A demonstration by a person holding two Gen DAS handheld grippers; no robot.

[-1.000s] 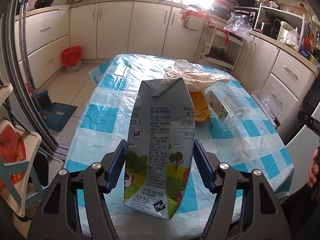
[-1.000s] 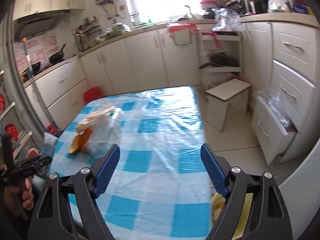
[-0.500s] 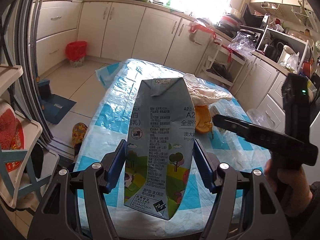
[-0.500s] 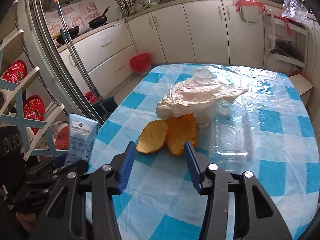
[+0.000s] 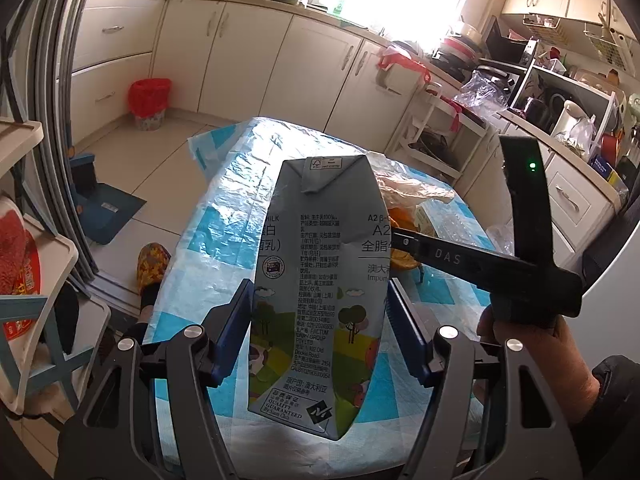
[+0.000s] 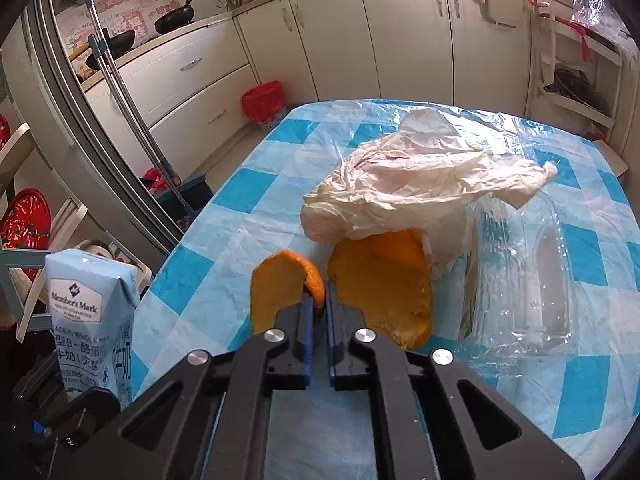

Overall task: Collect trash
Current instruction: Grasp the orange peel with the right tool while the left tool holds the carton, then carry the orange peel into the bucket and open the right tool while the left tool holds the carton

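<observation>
Left wrist view, left to right: red bin [image 5: 149, 98] on the floor by the cabinets, slipper [image 5: 151, 265] at the table's near-left edge, then the table [image 5: 224, 216] with its blue-and-white checked cover. Left gripper [image 5: 320, 320] holds a milk carton [image 5: 324, 280] upright, blue pads pressed on both sides of the carton, jaws about two-thirds apart around it. Carton is lifted in front of the table, its bottom edge off the surface. Right of the carton a bit of orange peel [image 5: 400, 258] and a crumpled plastic bag [image 5: 408, 188] peek out. Far right: a hand [image 5: 532, 344] grips the black handle of the other tool, which reaches in toward the peel.

Right wrist view, left to right: same milk carton [image 6: 94, 312] at lower left, off the table's edge. Right gripper [image 6: 318, 308] is pinched nearly all the way together on the edge of a small piece of orange peel [image 6: 280, 290], thin rind clamped between the blue pads. Peel piece sticks up ahead of the tips; cannot tell if it is off the cloth. Just right, a bigger peel piece [image 6: 380, 292] lies on the table, partly under the crumpled plastic bag [image 6: 420, 184]. Further right, clear plastic clamshell box [image 6: 532, 280] lying flat, touching the bag.
</observation>
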